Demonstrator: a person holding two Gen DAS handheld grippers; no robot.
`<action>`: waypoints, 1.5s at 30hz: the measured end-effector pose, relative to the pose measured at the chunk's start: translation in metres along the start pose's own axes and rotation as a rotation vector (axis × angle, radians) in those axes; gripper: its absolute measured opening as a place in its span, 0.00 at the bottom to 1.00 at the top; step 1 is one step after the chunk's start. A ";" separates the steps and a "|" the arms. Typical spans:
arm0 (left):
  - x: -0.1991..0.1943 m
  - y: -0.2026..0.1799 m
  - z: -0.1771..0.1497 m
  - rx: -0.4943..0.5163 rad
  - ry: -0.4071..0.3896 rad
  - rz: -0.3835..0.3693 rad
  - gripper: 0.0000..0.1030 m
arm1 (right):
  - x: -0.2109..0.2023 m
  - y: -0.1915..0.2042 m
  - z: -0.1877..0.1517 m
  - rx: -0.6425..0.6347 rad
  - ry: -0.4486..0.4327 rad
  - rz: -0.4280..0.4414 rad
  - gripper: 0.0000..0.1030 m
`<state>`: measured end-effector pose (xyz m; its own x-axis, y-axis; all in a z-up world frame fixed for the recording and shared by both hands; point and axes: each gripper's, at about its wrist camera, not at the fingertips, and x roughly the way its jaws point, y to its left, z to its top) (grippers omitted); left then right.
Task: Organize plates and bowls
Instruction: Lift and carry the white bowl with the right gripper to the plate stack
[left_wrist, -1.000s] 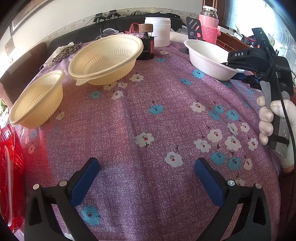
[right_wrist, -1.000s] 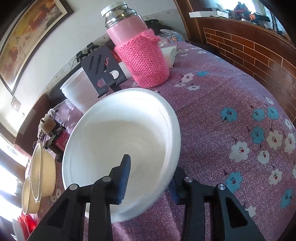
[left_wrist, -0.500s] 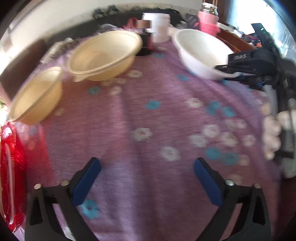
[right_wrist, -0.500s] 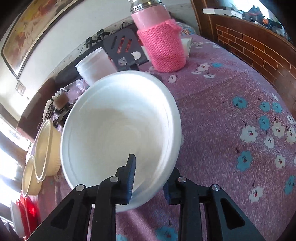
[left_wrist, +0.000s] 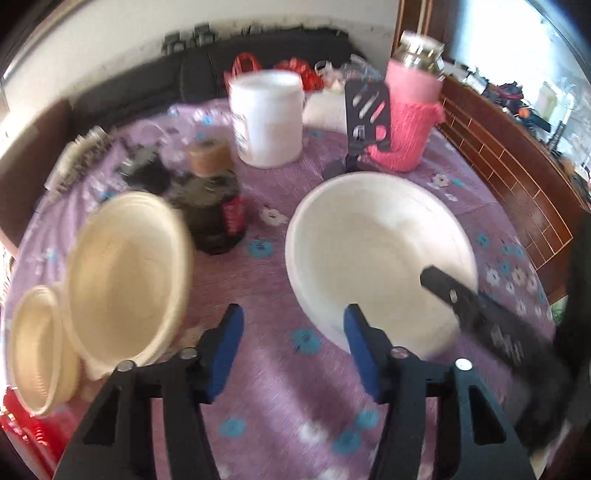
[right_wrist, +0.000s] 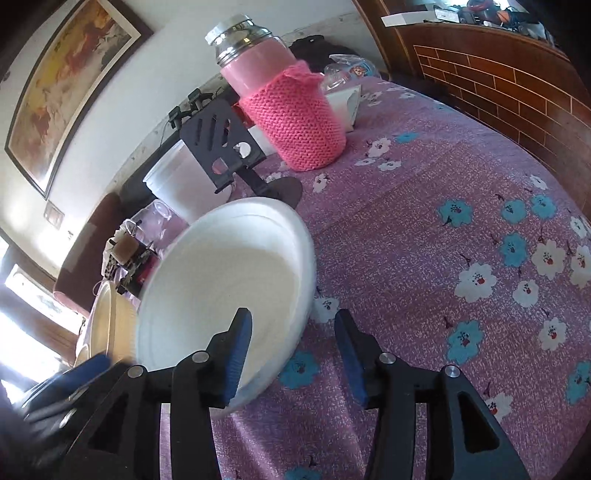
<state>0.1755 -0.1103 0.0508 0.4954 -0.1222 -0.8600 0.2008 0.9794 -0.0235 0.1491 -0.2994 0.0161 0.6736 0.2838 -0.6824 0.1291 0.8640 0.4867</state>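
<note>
Left gripper: the left gripper (left_wrist: 291, 332) hangs over bare tablecloth (left_wrist: 280, 398) between the cream bowls and the white bowl. Its jaws are closing, with only cloth in the gap. The right blue pad sits just at the near rim of the white bowl; the blurred view does not settle whether it touches.

Right gripper: the right gripper (right_wrist: 293, 354) has its jaws opening. The rim of the white bowl (right_wrist: 225, 284) lies between the blue pads: the left pad is inside the bowl, the right pad stands clear of the outer wall, so nothing is pinched.

White bowl: the white bowl (left_wrist: 376, 254) sits on the cloth right of centre, in front of the pink flask. In the right wrist view it looks tilted, its near rim low by the pads.

Cream bowls: a large cream bowl (left_wrist: 129, 273) lies left of the white bowl, well apart from it, and a smaller cream bowl (left_wrist: 35, 350) is just beside it at the table's left edge.

Behind the bowls: a dark bottle with a brown cap (left_wrist: 214, 206) stands between the large cream bowl and the white one. A white tub (left_wrist: 267, 118), a black phone stand (left_wrist: 367, 110) and a pink flask in a knitted sleeve (left_wrist: 410, 114) are farther back.

Far left: a red ribbed item (left_wrist: 26, 432) shows at the frame's corner.
</note>
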 end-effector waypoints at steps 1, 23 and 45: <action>0.009 -0.002 0.005 -0.012 0.018 0.007 0.51 | -0.001 0.003 0.000 -0.013 -0.008 -0.005 0.48; 0.028 -0.022 0.004 -0.057 0.049 -0.008 0.14 | 0.006 -0.015 0.006 0.108 0.050 0.160 0.23; -0.130 0.082 -0.088 -0.249 -0.213 -0.059 0.12 | -0.104 0.129 -0.063 -0.205 -0.058 0.253 0.21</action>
<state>0.0535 -0.0005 0.1157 0.6598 -0.1846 -0.7284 0.0340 0.9757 -0.2165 0.0502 -0.1917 0.1154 0.7069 0.4806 -0.5189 -0.1925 0.8367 0.5127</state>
